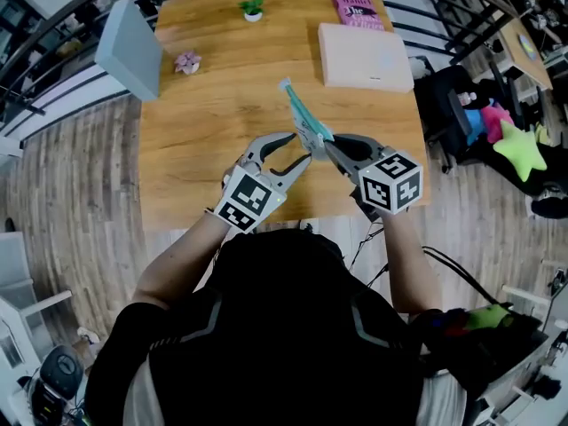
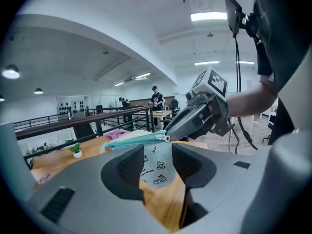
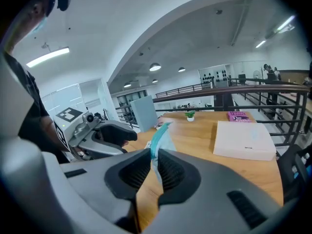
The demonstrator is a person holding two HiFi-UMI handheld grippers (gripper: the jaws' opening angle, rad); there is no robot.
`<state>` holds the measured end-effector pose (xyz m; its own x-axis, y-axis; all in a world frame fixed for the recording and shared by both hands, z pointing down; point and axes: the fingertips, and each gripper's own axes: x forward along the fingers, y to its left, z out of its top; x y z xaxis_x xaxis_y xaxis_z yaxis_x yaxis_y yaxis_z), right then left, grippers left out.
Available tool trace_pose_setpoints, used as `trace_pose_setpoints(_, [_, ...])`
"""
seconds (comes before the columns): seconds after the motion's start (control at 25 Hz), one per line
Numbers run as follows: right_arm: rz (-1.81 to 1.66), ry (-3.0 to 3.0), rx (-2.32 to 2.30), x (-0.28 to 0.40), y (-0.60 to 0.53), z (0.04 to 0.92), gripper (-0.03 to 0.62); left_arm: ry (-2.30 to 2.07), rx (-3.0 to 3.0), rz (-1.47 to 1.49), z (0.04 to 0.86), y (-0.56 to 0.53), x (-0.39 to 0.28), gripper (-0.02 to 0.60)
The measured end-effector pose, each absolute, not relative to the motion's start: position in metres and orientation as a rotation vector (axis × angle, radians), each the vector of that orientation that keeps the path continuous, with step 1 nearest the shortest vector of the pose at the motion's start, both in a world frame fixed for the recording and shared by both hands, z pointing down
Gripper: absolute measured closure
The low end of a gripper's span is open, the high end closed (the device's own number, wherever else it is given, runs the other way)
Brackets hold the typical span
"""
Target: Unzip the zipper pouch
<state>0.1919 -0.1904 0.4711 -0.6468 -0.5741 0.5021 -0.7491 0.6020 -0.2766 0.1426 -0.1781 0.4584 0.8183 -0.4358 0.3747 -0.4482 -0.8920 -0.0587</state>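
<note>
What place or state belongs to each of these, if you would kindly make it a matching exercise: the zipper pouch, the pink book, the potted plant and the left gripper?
Things:
1. zipper pouch
2. pink book
3. potted plant
4. left gripper

Places or states:
A. jaws apart
B. flat at the far right corner of the table
C. pinched by the right gripper
D. at the table's far edge, near its middle

Pairs: 1-C, 2-B, 3-D, 4-A
</note>
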Motion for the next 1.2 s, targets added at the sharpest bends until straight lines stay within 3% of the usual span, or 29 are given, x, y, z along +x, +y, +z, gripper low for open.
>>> trace_pose_setpoints(0.76, [0.893,-2.567,1.121,0.179,-0.189,0.399,0.540,-0.720,3.351,0.696,0.396,-0.185,0.158,0.387])
trace_pose_setpoints(1.2, [0.859,-2.555,1.081,0.176,-0.188,0.397,0.540,-0.635,3.289,0.530,0.383,-0.188,0.152,0.497])
